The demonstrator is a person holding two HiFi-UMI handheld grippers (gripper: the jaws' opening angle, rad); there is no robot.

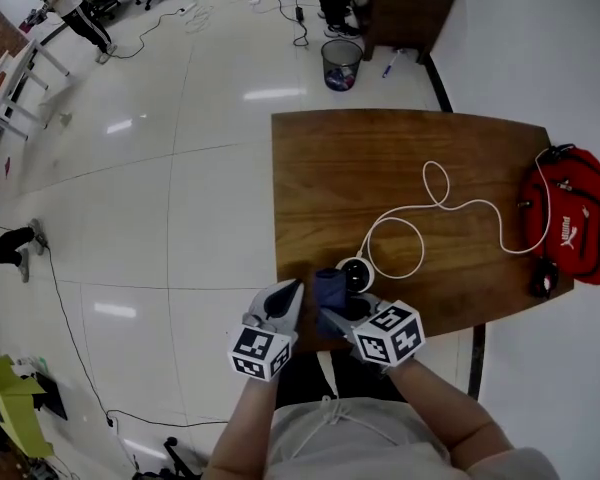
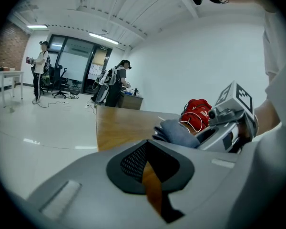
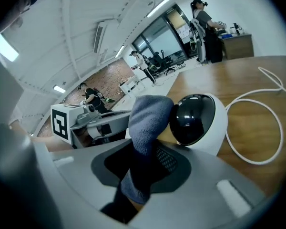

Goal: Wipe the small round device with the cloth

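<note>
While I hold both tools over the near edge of the brown wooden table (image 1: pixel 380 158), a red fabric bag (image 1: pixel 575 213) lies at its right side. A thin white cable (image 1: pixel 460 208) loops across the wood between the two. My left gripper (image 2: pixel 150 171) has its jaws closed together with nothing in them. My right gripper (image 3: pixel 143 171) is clamped on the blue-grey cloth (image 3: pixel 145 120). The cloth's top touches the black face of the small round white device (image 3: pixel 200 120), which sits near the table's front edge.
</note>
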